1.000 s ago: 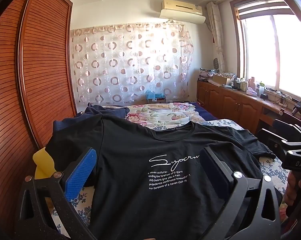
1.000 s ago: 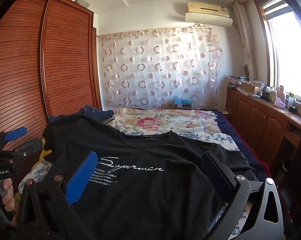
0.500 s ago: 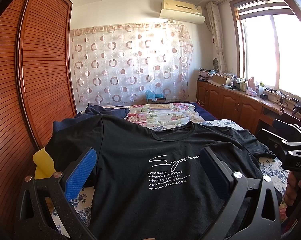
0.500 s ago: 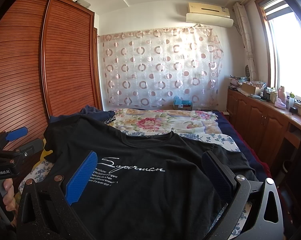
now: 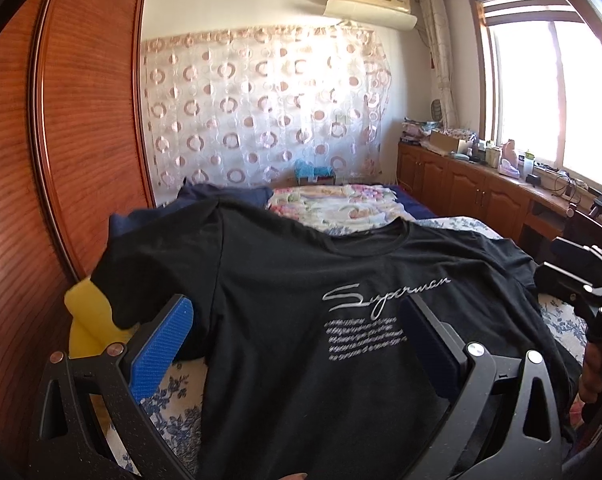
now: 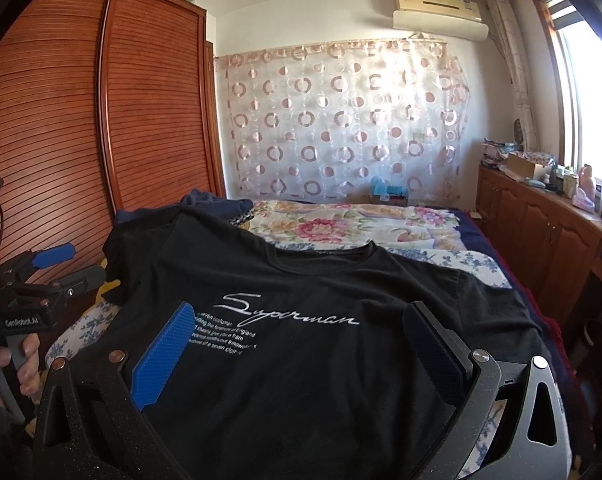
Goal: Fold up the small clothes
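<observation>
Our left gripper [image 5: 297, 340] is wide open and holds nothing, so we should slide it to the left sleeve [image 5: 153, 276] of the black shirt [image 5: 301, 360], pinch only the top cloth and fold it in flat. The shirt lies face up on the bed [image 6: 381, 232], and our right gripper [image 6: 297, 344] is wide open and empty above it. A box [image 6: 523, 166] sits on the far cabinet, but we cannot tell what is inside.

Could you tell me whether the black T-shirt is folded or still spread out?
Spread out: the black T-shirt lies flat, print up, both sleeves extended.
</observation>
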`<state>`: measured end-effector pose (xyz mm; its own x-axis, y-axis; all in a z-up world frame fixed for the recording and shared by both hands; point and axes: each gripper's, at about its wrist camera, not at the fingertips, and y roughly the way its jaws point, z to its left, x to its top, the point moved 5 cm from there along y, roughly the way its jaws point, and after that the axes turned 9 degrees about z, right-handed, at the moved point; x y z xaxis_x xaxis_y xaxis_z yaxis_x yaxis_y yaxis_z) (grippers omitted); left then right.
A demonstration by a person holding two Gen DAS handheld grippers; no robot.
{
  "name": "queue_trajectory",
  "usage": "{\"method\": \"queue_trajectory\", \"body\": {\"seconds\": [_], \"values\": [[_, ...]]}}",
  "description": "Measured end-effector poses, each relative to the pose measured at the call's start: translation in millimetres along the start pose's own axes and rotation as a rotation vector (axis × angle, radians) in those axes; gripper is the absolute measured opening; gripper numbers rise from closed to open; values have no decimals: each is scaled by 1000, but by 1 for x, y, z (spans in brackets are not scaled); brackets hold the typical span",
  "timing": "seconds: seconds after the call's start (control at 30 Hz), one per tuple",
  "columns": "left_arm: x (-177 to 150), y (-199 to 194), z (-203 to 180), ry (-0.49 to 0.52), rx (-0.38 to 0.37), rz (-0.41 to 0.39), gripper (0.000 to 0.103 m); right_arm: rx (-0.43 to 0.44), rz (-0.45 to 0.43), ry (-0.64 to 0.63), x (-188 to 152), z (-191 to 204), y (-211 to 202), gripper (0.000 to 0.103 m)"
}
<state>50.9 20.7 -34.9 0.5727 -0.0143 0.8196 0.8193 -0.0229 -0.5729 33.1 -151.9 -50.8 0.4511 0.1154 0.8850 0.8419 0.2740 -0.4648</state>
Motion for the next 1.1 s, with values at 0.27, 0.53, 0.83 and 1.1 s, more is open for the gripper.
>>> {"method": "queue_trajectory", "body": {"seconds": [0.27,0.53,0.83,1.1], "values": [[-10,12,44,-1,11,50,103,36,77,-20,5,-3,24,103],[-3,31,101,-31,22,92,103,47,147,-49,17,-5,55,99],[8,67,152,-110,-4,146,75,36,181,-67,19,3,69,99],[9,103,182,-137,0,208,63,45,173,-74,5,10,73,99]]}}
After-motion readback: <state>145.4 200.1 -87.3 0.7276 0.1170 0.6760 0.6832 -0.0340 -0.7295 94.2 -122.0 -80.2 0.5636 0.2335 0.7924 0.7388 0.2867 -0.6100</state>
